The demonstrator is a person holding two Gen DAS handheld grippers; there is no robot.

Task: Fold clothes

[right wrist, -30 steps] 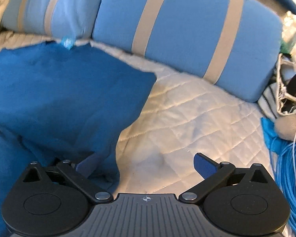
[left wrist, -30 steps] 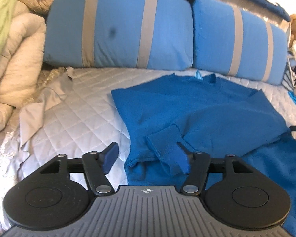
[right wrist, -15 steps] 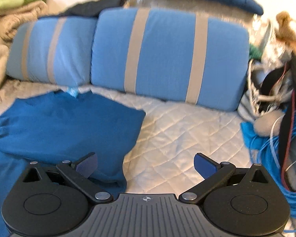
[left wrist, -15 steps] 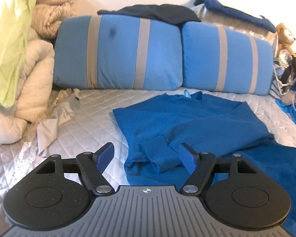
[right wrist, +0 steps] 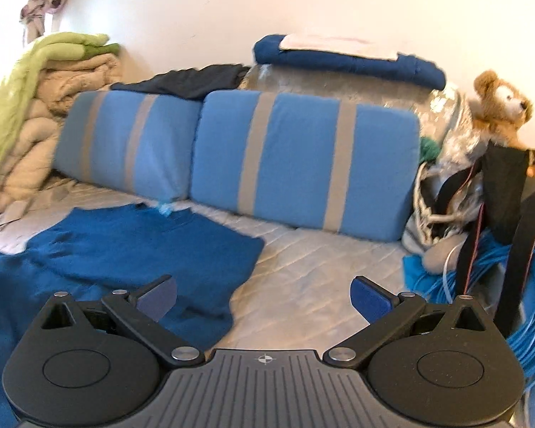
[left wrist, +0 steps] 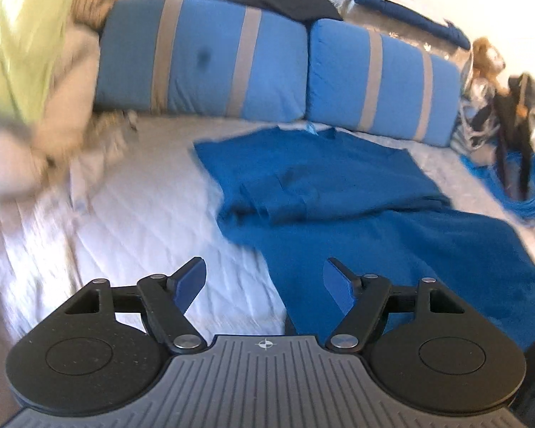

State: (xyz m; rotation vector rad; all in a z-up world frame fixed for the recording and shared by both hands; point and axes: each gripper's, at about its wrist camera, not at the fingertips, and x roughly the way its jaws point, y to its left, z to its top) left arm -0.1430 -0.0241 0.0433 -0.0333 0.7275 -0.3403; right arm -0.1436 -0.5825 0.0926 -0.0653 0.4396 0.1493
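the blue sweater (left wrist: 321, 182) lies flat on the white quilted bed (left wrist: 142, 221) below two striped pillows (left wrist: 267, 64), its sleeves folded in, while the left gripper (left wrist: 264, 281) and right gripper (right wrist: 264, 296) hover above it, both wide and empty.

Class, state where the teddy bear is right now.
In the right wrist view the teddy bear sits at the far right against the wall, just right of the striped pillows, above the blue cable.

White quilted bed (left wrist: 153, 214) carries a blue sweater (left wrist: 321, 178) mid-frame, two striped pillows (right wrist: 303, 164) along the top.
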